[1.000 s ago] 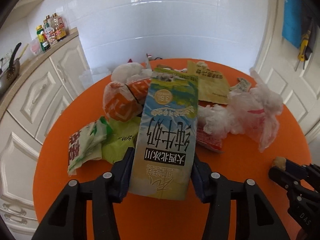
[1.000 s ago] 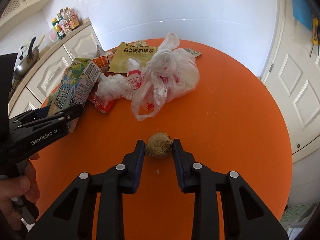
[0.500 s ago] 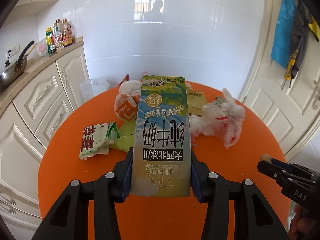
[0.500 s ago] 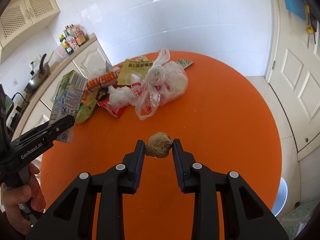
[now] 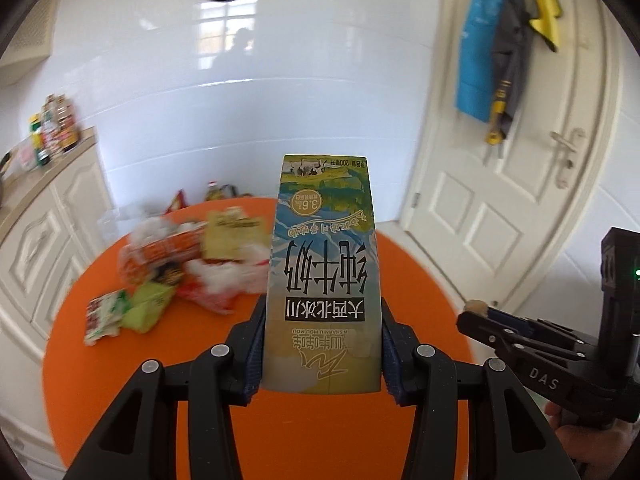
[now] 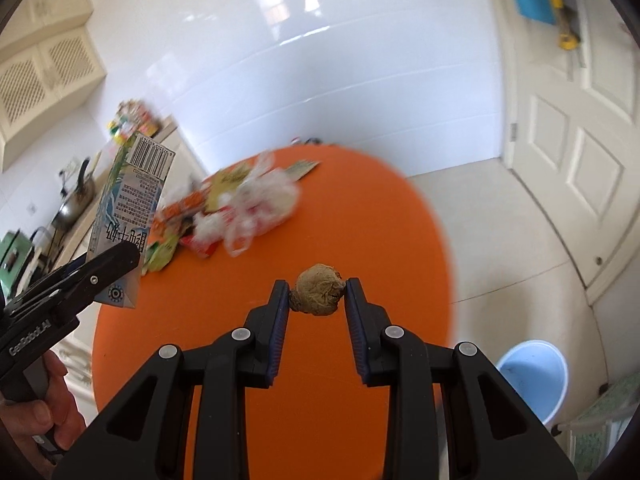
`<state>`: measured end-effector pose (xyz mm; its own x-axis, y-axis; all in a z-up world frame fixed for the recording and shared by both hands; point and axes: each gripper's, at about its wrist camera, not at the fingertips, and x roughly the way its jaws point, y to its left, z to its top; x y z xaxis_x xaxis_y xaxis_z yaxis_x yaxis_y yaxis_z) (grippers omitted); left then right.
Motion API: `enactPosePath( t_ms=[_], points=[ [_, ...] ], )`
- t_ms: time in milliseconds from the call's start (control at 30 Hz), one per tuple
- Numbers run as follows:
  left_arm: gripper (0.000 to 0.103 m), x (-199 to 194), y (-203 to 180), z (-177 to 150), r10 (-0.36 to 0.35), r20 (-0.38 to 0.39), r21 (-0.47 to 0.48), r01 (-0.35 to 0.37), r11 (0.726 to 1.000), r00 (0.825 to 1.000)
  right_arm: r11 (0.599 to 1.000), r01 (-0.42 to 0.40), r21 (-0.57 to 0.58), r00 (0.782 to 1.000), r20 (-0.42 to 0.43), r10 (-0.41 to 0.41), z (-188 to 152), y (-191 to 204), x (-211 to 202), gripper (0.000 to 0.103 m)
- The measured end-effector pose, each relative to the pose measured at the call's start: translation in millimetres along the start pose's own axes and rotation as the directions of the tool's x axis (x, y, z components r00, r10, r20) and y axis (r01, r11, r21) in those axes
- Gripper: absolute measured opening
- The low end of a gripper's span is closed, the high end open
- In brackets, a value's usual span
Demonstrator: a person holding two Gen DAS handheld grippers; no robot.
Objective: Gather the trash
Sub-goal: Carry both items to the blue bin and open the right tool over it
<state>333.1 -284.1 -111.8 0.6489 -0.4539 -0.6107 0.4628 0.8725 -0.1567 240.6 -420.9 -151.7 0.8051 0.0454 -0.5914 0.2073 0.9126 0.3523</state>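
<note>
My left gripper (image 5: 322,344) is shut on a green and blue milk carton (image 5: 322,272) and holds it upright, high above the round orange table (image 5: 420,280). The carton also shows in the right wrist view (image 6: 128,208). My right gripper (image 6: 318,292) is shut on a brown crumpled ball (image 6: 318,289), lifted above the table (image 6: 360,216). A pile of wrappers and plastic bags (image 5: 192,264) lies on the far side of the table, also visible in the right wrist view (image 6: 240,208).
A light blue bucket (image 6: 532,376) stands on the floor right of the table. White cabinets (image 5: 36,240) with bottles (image 5: 52,128) run along the left. A white door (image 5: 520,180) is at the right. A pan (image 6: 76,200) sits on the counter.
Both grippers have risen well above the table with their loads, and the views have tilted up. The blue bucket has come into the right wrist view.
</note>
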Motion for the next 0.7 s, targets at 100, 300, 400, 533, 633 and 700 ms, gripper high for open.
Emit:
enactPosePath(
  t_ms=[100,300,400,533,633,700],
  points=[
    [0.044,10.6,-46.6,5.1,-0.093,-0.025,0.057,0.094,0.994,0.995,0.995,0.073,0.065,0.996,0.040,-0.075,-0.6,-43.7,-30.1,0.028],
    [0.044,50.9,-154.1,1.4,-0.274,-0.151,0.156,0.297,0.942,0.950,0.945,0.244,0.218,0.966,0.028,-0.256,-19.0,-149.1,-71.8,0.028],
    [0.044,82.9,-204.8,-11.7,-0.332,-0.265,0.166,0.382,0.909,0.905,0.906,0.317,0.281,0.947,-0.038,-0.319,-39.3,-200.9,-71.1,0.028],
    [0.044,133.8,-265.7,-38.5,-0.353,-0.424,0.171,0.456,0.874,0.834,0.854,0.368,0.368,0.930,-0.134,-0.343,-70.2,-259.0,-55.9,0.028],
    [0.044,175.3,-302.5,-60.8,-0.330,-0.532,0.166,0.478,0.862,0.780,0.819,0.390,0.422,0.921,-0.197,-0.337,-92.2,-298.7,-42.6,0.028],
    [0.044,207.1,-317.7,-70.2,-0.311,-0.589,0.155,0.482,0.862,0.746,0.800,0.390,0.456,0.920,-0.226,-0.319,-103.4,-323.0,-34.4,0.028]
  ],
)
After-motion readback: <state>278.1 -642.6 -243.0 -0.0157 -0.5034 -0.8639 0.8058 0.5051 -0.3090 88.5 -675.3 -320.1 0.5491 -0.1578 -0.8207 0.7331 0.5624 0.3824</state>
